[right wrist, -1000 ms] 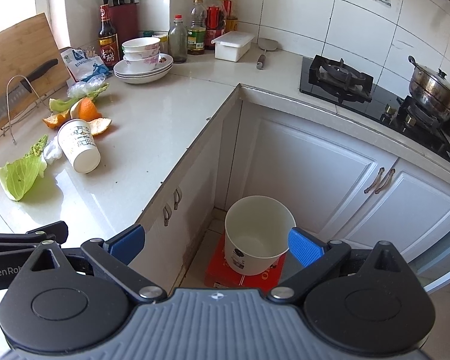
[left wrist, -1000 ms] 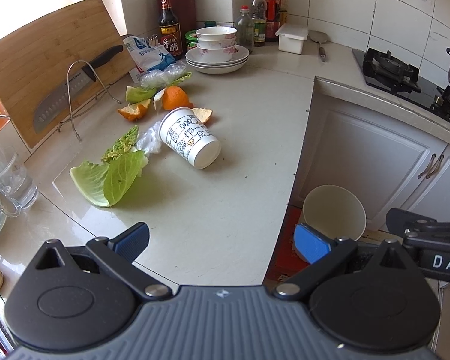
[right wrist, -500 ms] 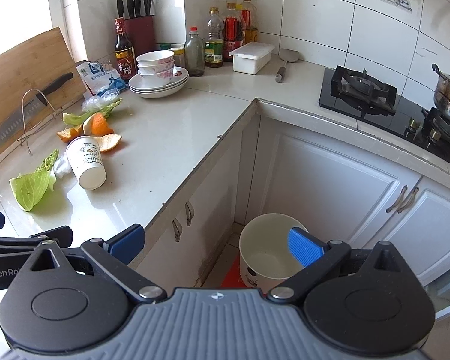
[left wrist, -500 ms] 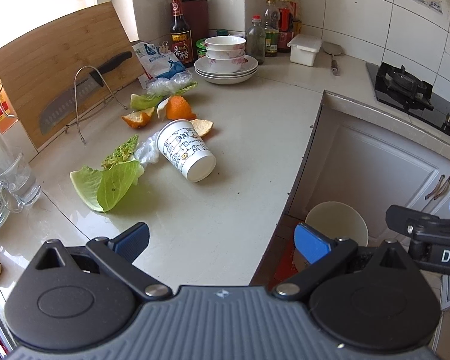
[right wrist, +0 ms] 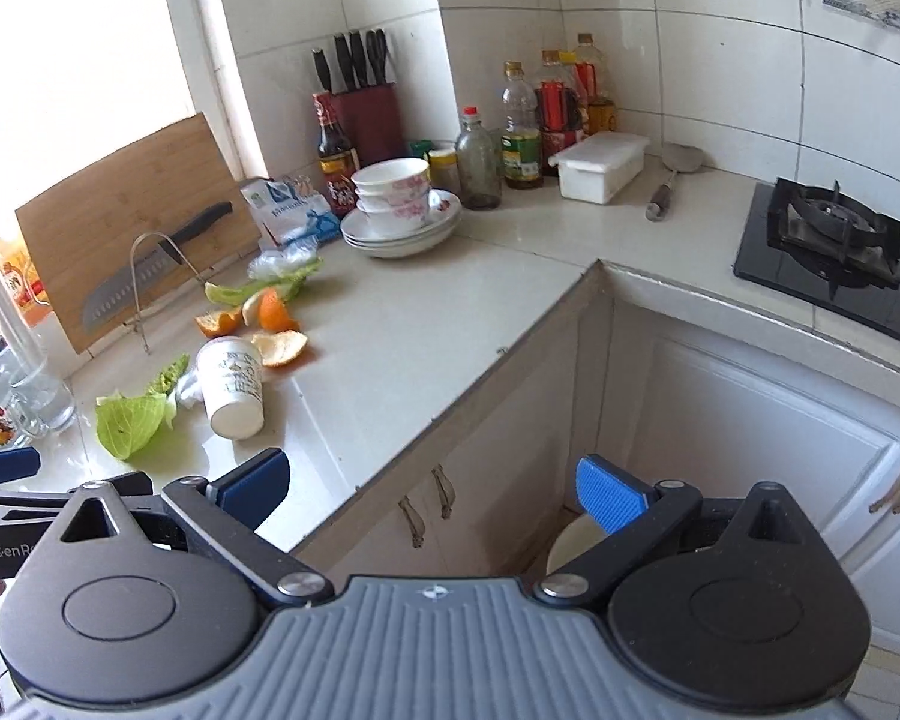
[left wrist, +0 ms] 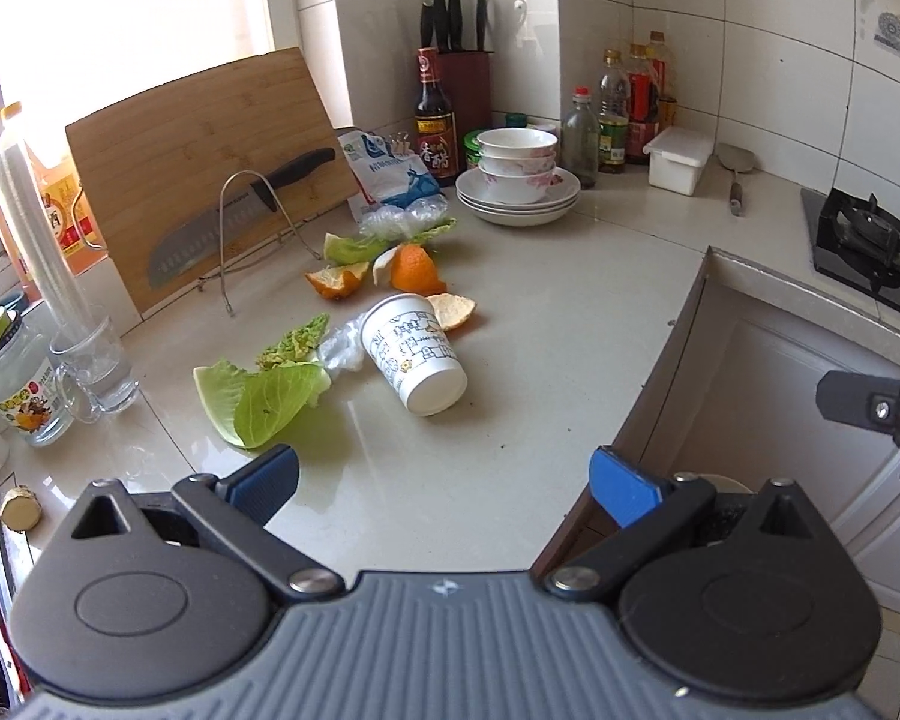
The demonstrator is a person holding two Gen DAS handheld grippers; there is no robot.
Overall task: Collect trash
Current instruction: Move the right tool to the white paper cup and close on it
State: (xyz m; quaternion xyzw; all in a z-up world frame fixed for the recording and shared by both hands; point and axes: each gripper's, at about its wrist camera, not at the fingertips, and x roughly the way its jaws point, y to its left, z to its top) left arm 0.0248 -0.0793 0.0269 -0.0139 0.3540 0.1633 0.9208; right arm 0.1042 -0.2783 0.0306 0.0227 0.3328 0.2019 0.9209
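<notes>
Nothing collected yet, by the look of it. All the trash lies on the counter [left wrist: 510, 450], and the landmark here is the paper cup [left wrist: 414, 354], tipped on its side with its base toward the camera.

Left of the cup, touching or nearly so, sits a crumpled bit of clear plastic [left wrist: 342, 348], and beyond that the lettuce leaves [left wrist: 264, 399]. Just behind the cup, one orange peel [left wrist: 453, 312] rests against its rim end; two more peel pieces [left wrist: 414, 270] lie a little farther back, with another lettuce scrap [left wrist: 348, 249] and a clear bag [left wrist: 402, 219] behind those. The stacked bowls [left wrist: 516, 171] and the cutting board [left wrist: 204, 162] stand well behind the cup and are no part of the job.

The left gripper [left wrist: 444, 474] hangs in front of the cup, well short of it, jaws spread wide, holding nothing. The right gripper [right wrist: 432, 489] is off to the cup's right, past the counter edge, jaws equally wide and empty.

Down on the floor, well to the right of the cup and below the counter, a white bucket [right wrist: 570, 546] peeks out behind the right gripper's finger, likely the bin, its inside mostly hidden here.

So the call: every piece remains to be picked up, the cup being the nearest, easiest first grab for the left gripper.
</notes>
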